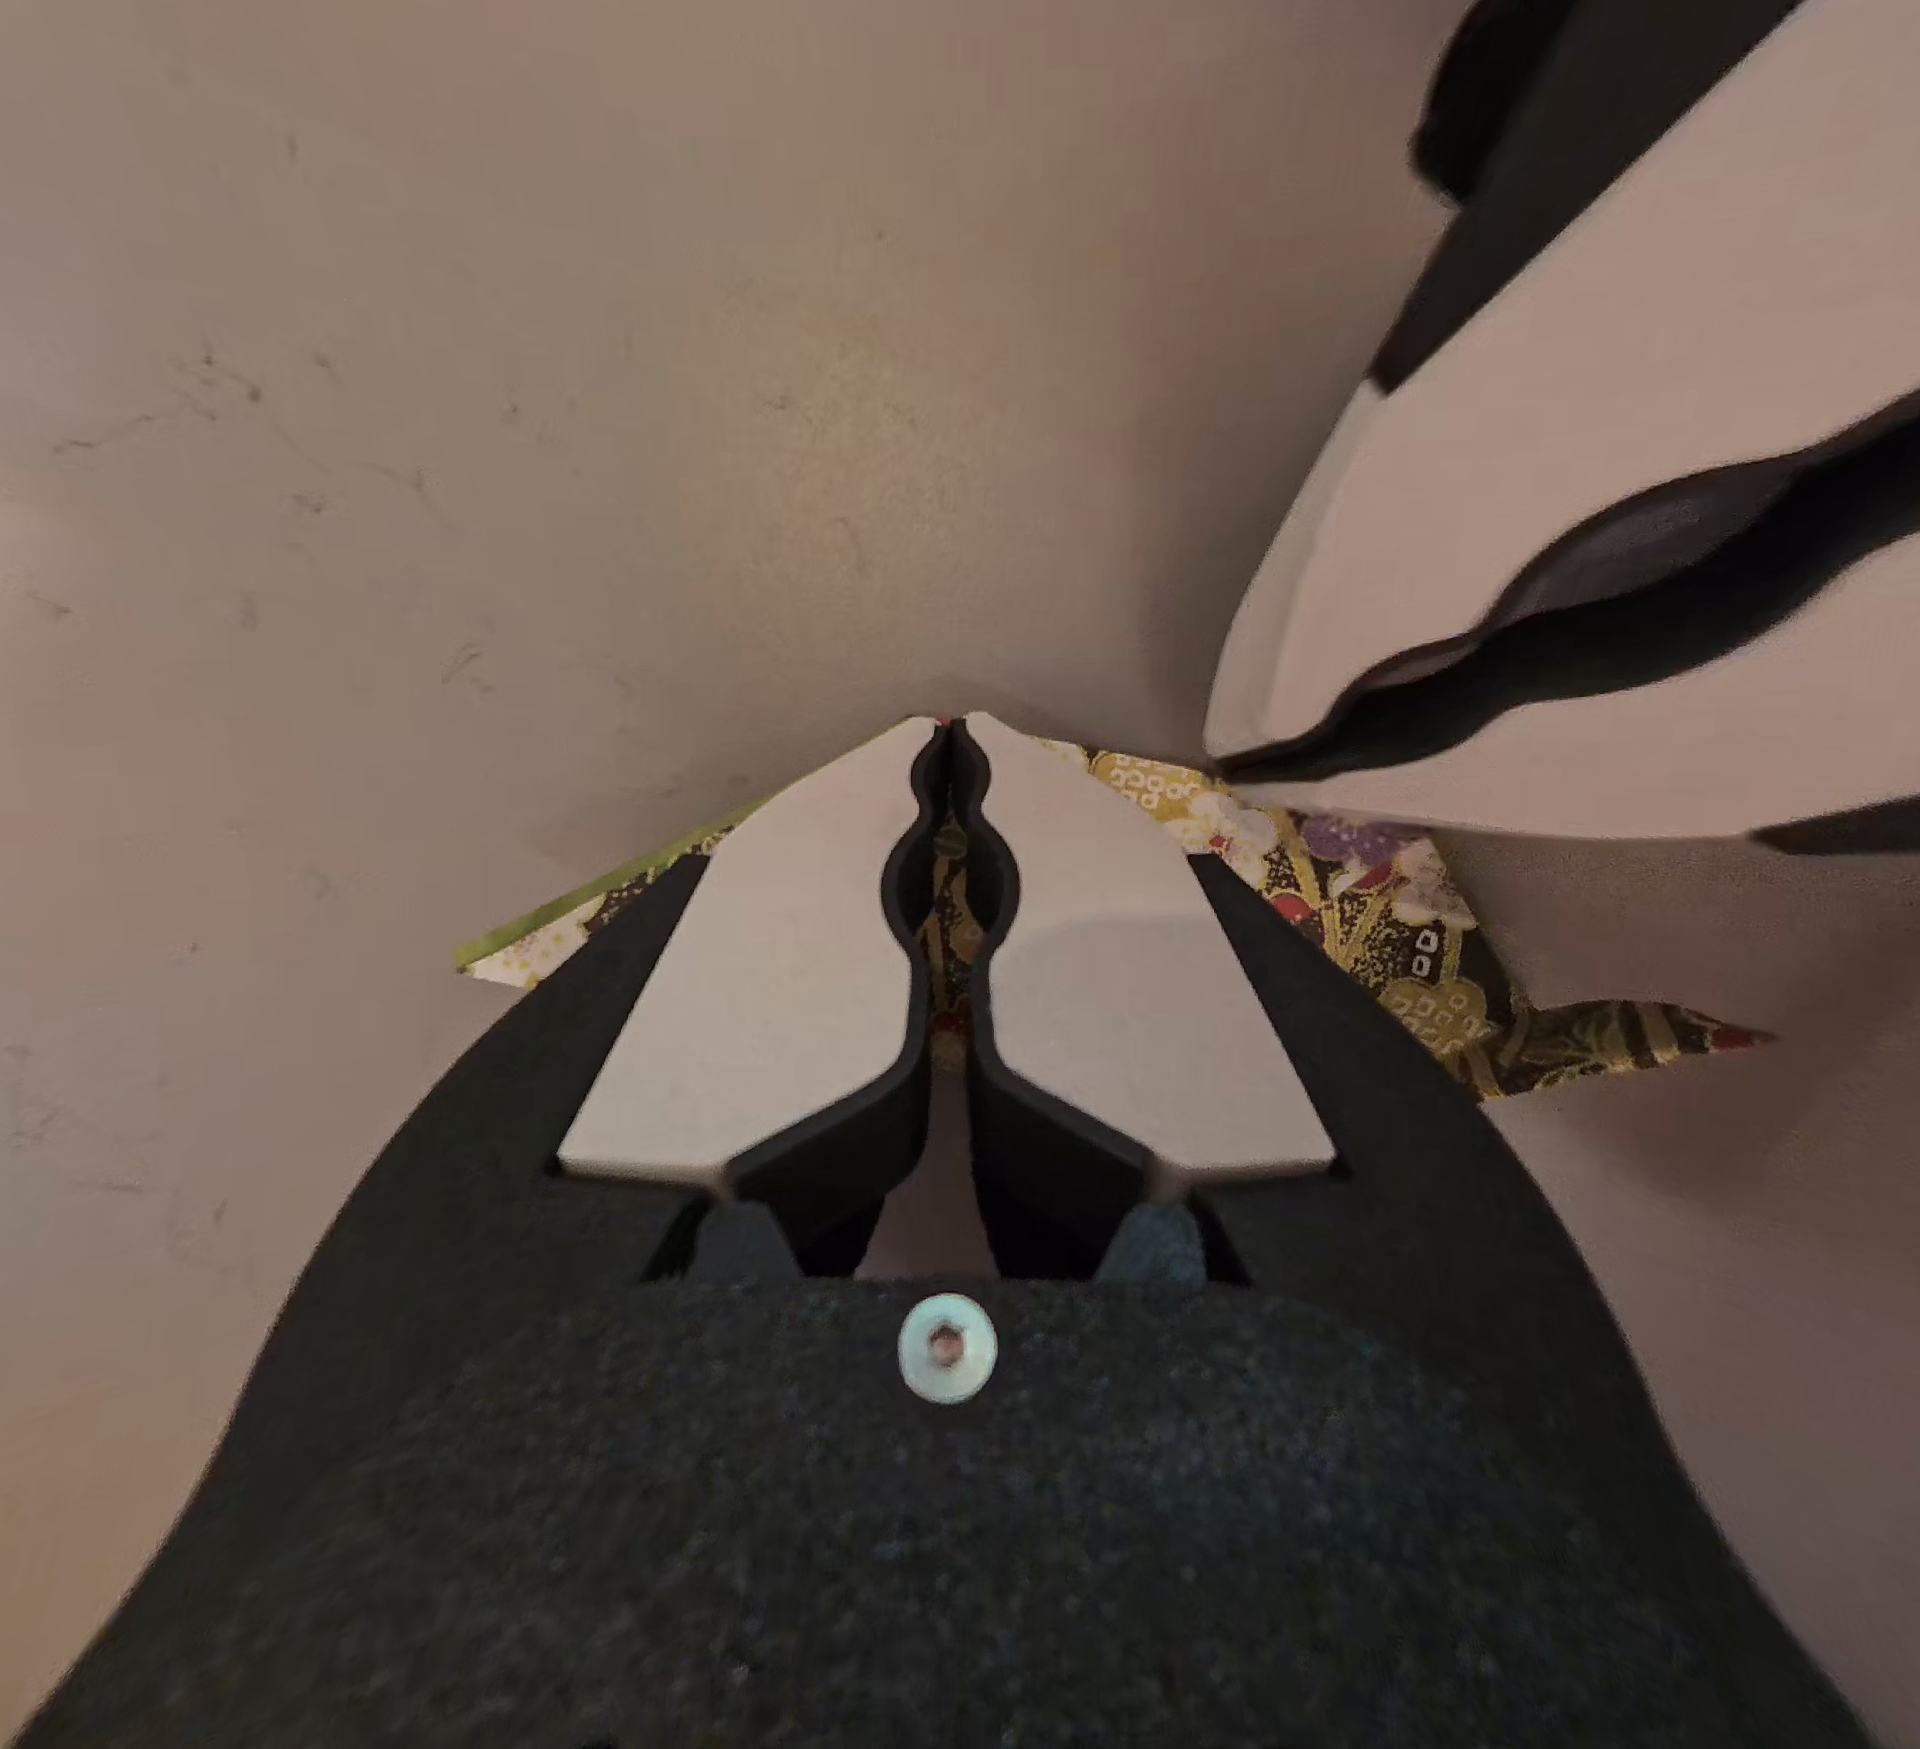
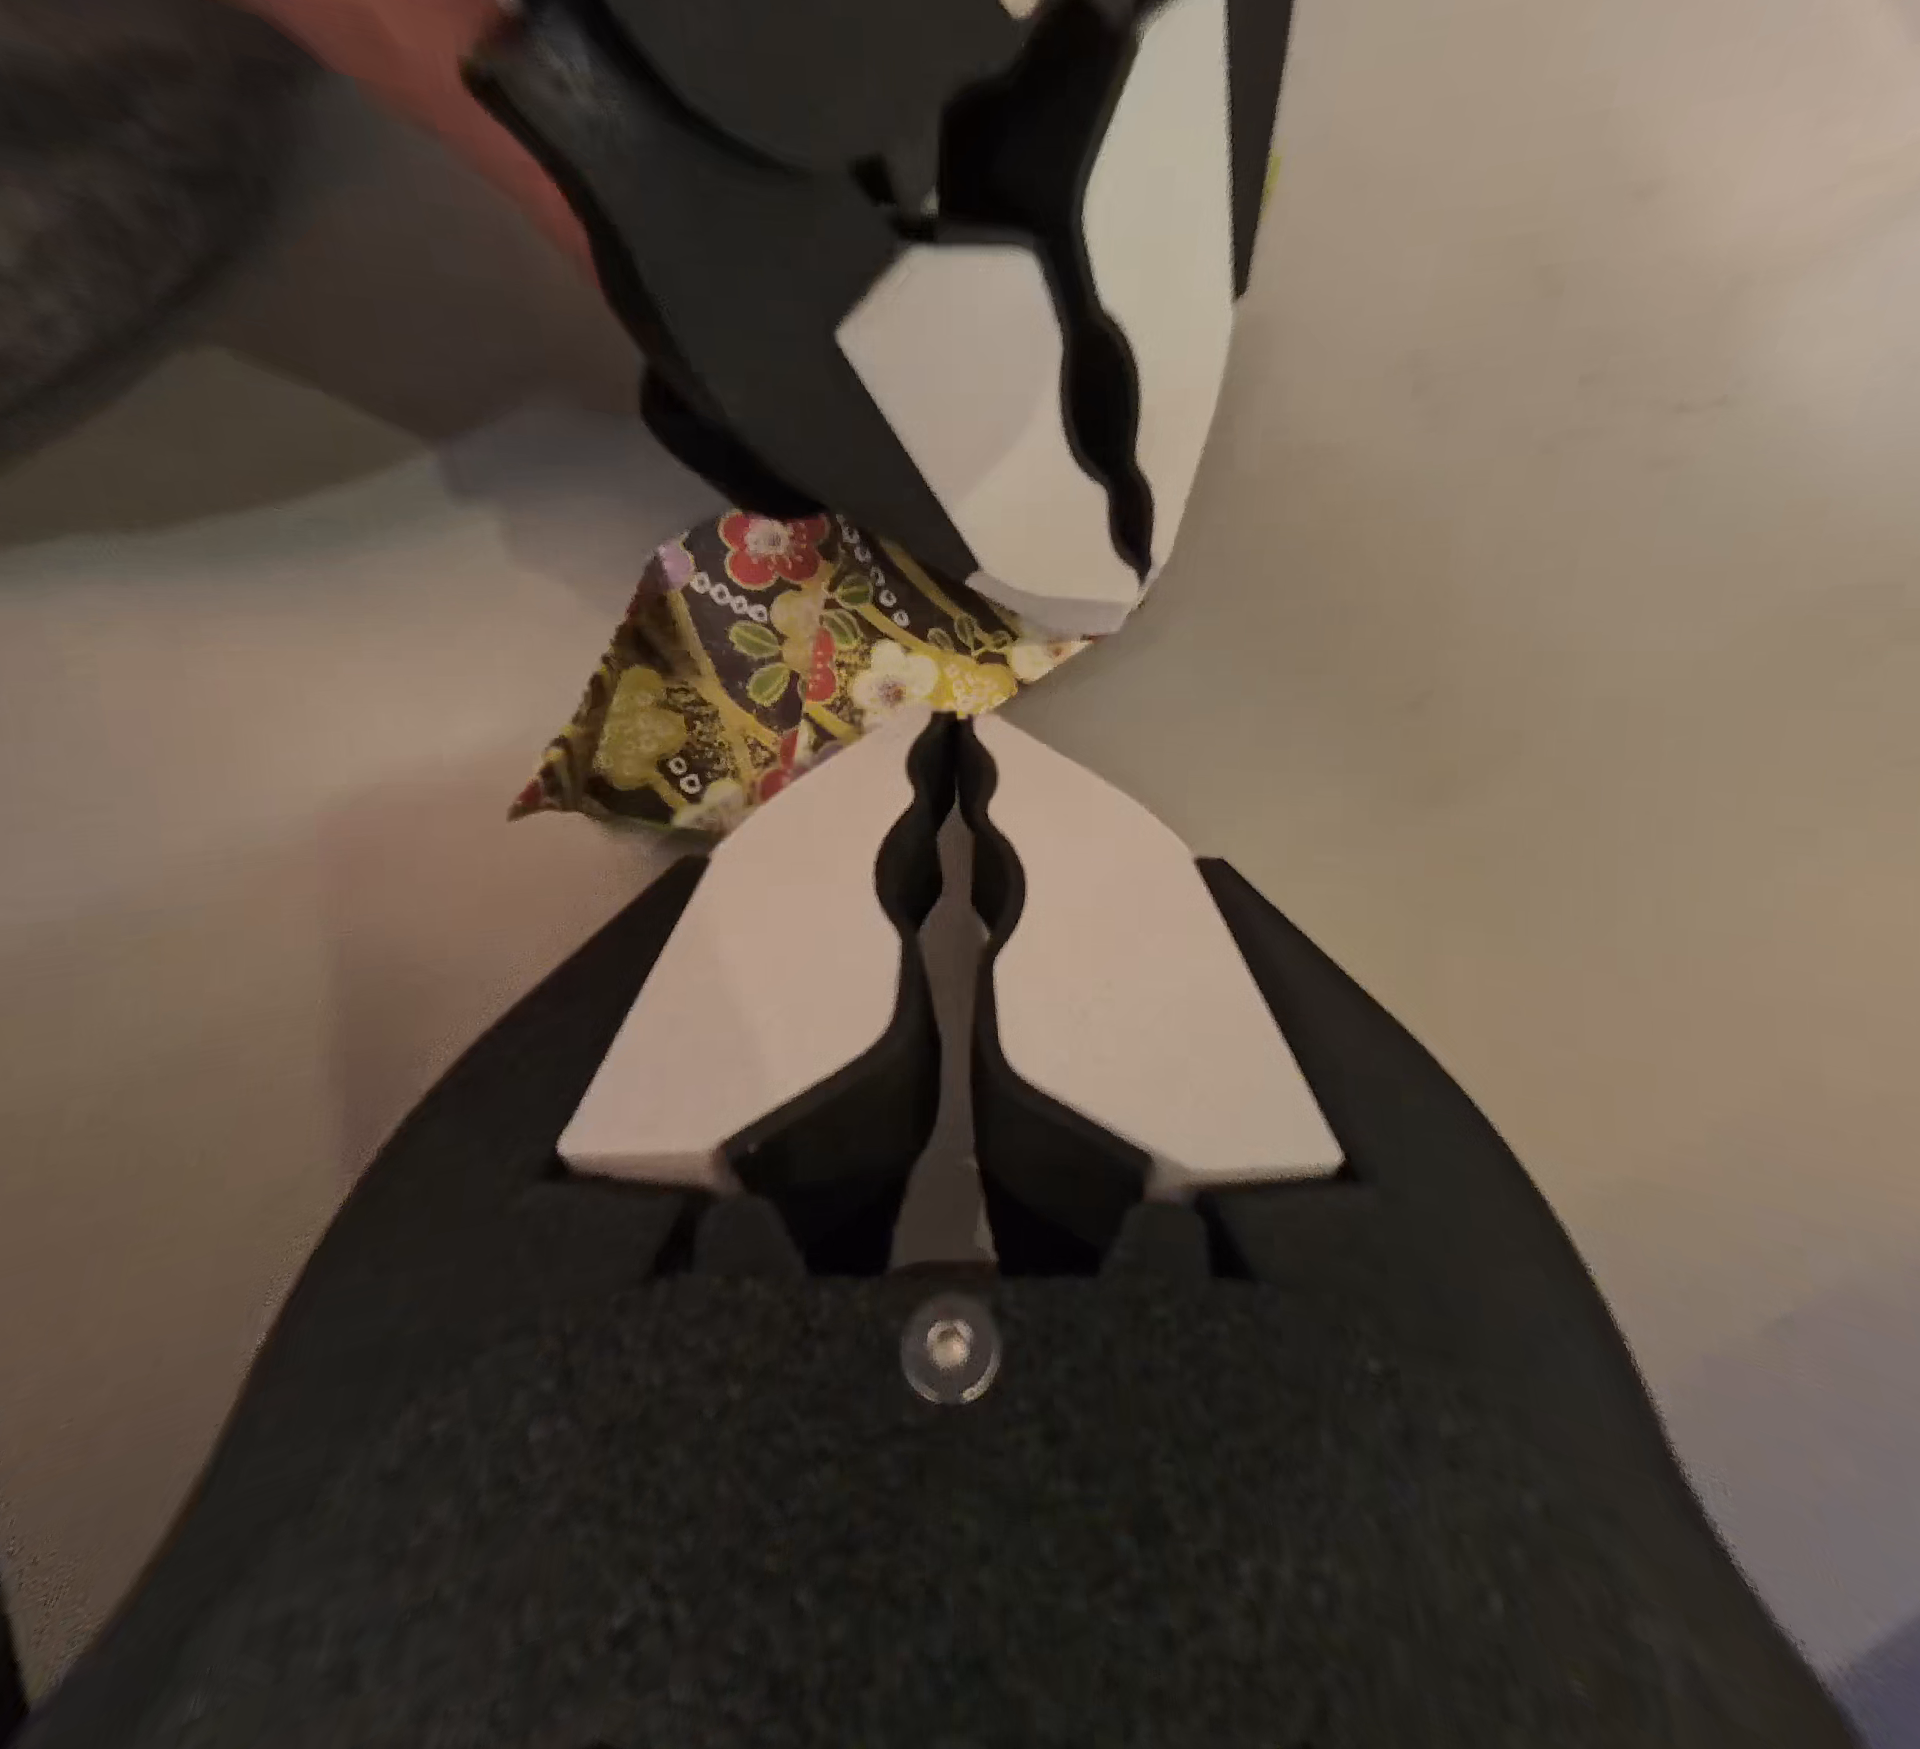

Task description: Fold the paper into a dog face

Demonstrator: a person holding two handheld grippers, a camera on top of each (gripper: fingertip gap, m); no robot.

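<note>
Left gripper (image 1: pixel 951 731) jaws closed; right gripper (image 2: pixel 954 731) jaws closed.

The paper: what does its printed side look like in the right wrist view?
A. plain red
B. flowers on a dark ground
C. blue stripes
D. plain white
B: the paper shows red, white and yellow flowers with green leaves on a dark ground, lying between the tips of the two grippers.

Glossy gilt-patterned paper (image 2: pixel 790 660), matt beige tabletop (image 1: pixel 520 349), grainy black plastic gripper (image 2: pixel 951 743) body
</note>
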